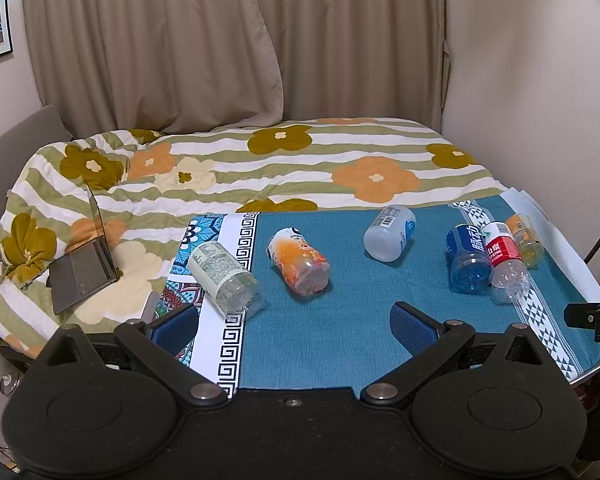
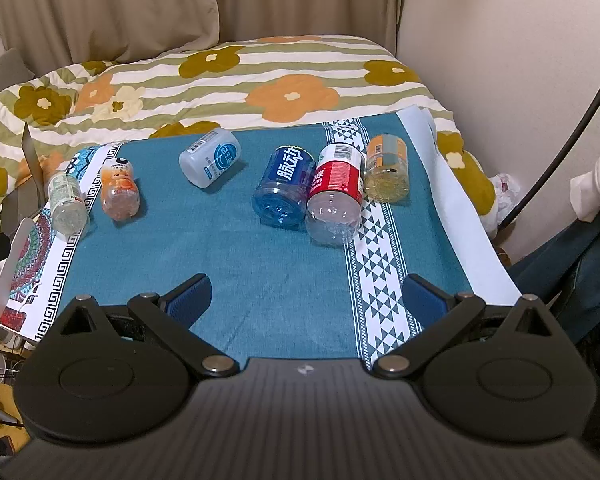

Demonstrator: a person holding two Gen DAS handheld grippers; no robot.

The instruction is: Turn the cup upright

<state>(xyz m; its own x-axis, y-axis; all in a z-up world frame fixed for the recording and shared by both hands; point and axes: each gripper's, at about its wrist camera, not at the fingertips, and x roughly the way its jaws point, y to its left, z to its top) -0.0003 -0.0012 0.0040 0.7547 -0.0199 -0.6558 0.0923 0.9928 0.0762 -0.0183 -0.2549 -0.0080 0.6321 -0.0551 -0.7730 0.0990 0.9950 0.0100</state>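
Nothing picked up yet, so I'd call this the approach stage. Both of my tools are spread wide with nothing between the pads: left tool (image 1: 294, 326) and right tool (image 2: 306, 298) just hang over the near edge of the counter (image 2: 260, 280).

All six cups are on their sides further out, none touching either tool. Ahead of the left tool and closest to it are the white cup (image 1: 224, 276) and the orange cup (image 1: 300, 262). Ahead of the right tool, the blue cup (image 2: 284, 188) and red cup (image 2: 334, 196) lie touching each other, the yellow cup (image 2: 388, 168) just beside them. The grey cup (image 2: 211, 158) sits apart near the far edge.

Next I guess I reach forward, straddle one cup's body, clamp and rotate.
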